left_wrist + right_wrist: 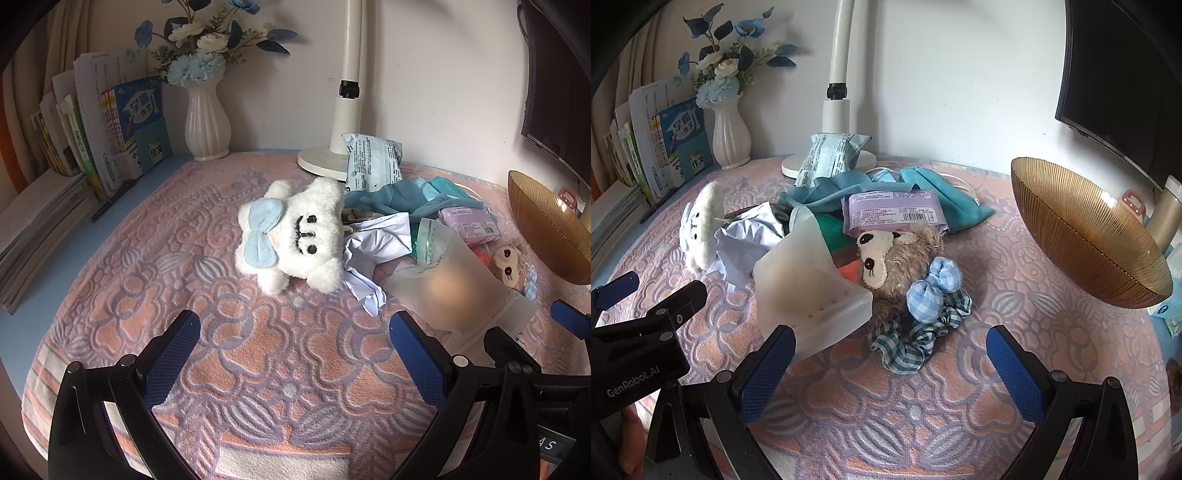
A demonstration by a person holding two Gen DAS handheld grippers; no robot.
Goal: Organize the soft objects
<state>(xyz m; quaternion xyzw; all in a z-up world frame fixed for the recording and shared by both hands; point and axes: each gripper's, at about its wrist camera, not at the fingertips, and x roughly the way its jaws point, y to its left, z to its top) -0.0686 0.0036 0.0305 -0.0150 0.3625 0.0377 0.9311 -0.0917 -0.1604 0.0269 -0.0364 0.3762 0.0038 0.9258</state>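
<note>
A white plush toy with a blue bow point(291, 236) lies on the patterned pink cloth point(184, 302), ahead of my open, empty left gripper point(295, 354); it also shows in the right wrist view point(700, 225). A brown plush bear point(886, 258) with a blue checked bow point(932, 284) and a checked scrunchie point(916, 339) lies just ahead of my open, empty right gripper point(890, 369). A frosted plastic pouch point(805, 284) leans beside the bear, close to my right gripper's left finger. Teal cloth point(945, 195), a purple packet point(894, 212) and crumpled white paper point(746, 240) are piled behind.
An amber ribbed glass bowl point(1089, 236) stands at the right. A white lamp base point(321, 158), a blue-white packet point(373, 158), a white vase with flowers point(207, 122) and a row of books point(103, 133) line the back. A dark monitor point(1126, 74) hangs at the right.
</note>
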